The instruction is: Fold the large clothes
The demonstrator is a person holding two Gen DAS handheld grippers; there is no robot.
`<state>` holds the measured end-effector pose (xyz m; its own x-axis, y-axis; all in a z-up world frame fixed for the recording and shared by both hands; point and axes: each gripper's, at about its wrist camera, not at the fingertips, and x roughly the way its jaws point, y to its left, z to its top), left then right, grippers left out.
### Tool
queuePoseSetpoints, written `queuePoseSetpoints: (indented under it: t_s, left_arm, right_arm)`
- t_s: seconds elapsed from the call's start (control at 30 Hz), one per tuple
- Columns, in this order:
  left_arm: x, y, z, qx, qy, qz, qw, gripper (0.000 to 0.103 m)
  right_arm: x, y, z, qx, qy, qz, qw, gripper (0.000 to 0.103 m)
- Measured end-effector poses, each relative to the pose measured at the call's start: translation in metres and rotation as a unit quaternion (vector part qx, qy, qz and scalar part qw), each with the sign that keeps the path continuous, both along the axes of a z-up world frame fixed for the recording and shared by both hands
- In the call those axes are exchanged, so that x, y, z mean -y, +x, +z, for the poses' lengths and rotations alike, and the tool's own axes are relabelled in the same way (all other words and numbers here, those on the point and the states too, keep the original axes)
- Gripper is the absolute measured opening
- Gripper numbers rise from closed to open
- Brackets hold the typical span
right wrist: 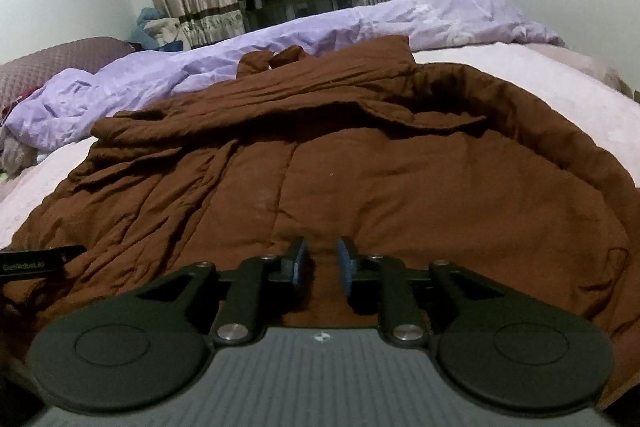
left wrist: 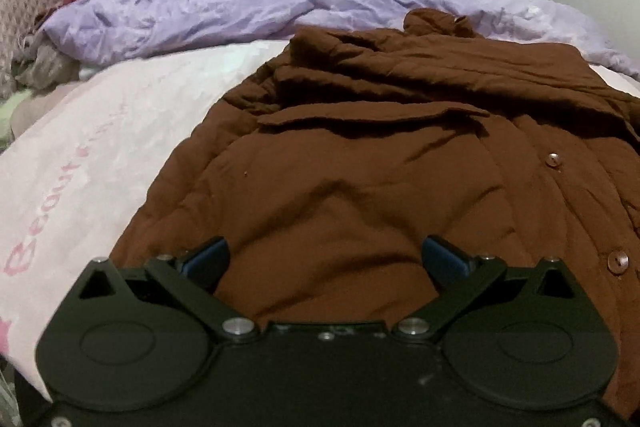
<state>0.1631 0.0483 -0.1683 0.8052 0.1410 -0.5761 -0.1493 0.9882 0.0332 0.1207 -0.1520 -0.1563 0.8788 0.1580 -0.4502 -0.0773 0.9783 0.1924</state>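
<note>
The brown padded coat (right wrist: 360,167) lies spread on the bed (left wrist: 120,115), sleeves already folded across. The left gripper (left wrist: 326,259) gapes wide and empty over the hem; the right gripper (right wrist: 322,265) stands narrowly parted, with nothing visibly pinched. Next, each must pinch the hem.

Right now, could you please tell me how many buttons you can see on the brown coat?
2: one button halfway up the coat's right side, another button nearer its lower right edge. Folds may hide others.
</note>
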Motion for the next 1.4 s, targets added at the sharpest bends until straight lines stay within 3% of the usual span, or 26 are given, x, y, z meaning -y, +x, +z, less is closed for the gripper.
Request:
queuePoseSetpoints:
  t_s: [0.3,0.37,0.43,0.47,0.5,0.63,0.73,0.8,0.9,1.07,1.17,1.23,1.33,1.4]
  left_arm:
    - [0.003,-0.005,0.004,-0.007,0.024,-0.01,0.9996,0.103]
    - [0.005,-0.008,0.01,-0.006,0.032,-0.019,0.9993,0.103]
    - [0.008,-0.018,0.018,0.011,0.037,-0.049,0.9981,0.103]
    - [0.009,-0.023,0.02,0.027,0.039,-0.058,0.9972,0.103]
    - [0.01,-0.026,0.023,0.032,0.045,-0.059,0.9967,0.103]
    - [0.014,-0.018,0.02,-0.006,0.061,-0.053,0.9967,0.103]
    - [0.015,-0.015,0.011,-0.022,0.069,-0.045,0.9964,0.103]
    - [0.009,-0.014,0.009,-0.027,0.046,-0.039,0.9978,0.103]
    - [0.0,-0.012,0.008,-0.033,0.012,-0.039,0.9987,0.103]
    - [-0.017,-0.024,0.03,-0.015,0.043,-0.009,0.9989,0.103]
    - [-0.046,-0.034,0.043,0.002,0.031,0.021,0.9993,0.103]
    - [-0.061,-0.033,0.038,-0.01,0.03,0.036,0.9988,0.103]
    - [-0.07,-0.022,0.014,-0.071,0.047,0.038,0.9956,0.103]
    - [-0.079,-0.032,0.016,-0.058,0.023,0.032,0.9975,0.103]
  right_arm:
    - [-0.013,-0.008,-0.002,0.016,-0.037,-0.016,0.999,0.033]
    - [-0.015,-0.012,0.001,0.013,-0.043,-0.043,0.998,0.035]
    - [-0.015,-0.02,0.013,0.023,-0.044,-0.069,0.996,0.059]
    - [-0.015,-0.026,0.02,0.042,-0.043,-0.08,0.995,0.087]
    - [-0.014,-0.031,0.025,0.06,-0.044,-0.086,0.994,0.1]
    - [-0.009,-0.032,0.03,0.064,-0.055,-0.094,0.992,0.1]
    - [-0.001,-0.018,0.014,0.015,-0.042,-0.087,0.995,0.1]
    - [0.005,-0.006,0.0,-0.024,-0.029,-0.086,0.996,0.102]
    - [0.0,-0.008,-0.001,-0.016,-0.058,-0.087,0.994,0.102]
    - [0.015,-0.022,0.014,0.003,-0.05,-0.089,0.995,0.082]
    - [0.039,-0.034,0.023,0.017,-0.045,-0.118,0.992,0.082]
    - [0.054,-0.032,0.02,-0.002,-0.047,-0.127,0.991,0.082]
    - [0.067,-0.027,0.006,-0.029,-0.047,-0.118,0.991,0.078]
    - [0.067,-0.035,0.011,-0.015,-0.051,-0.114,0.992,0.08]
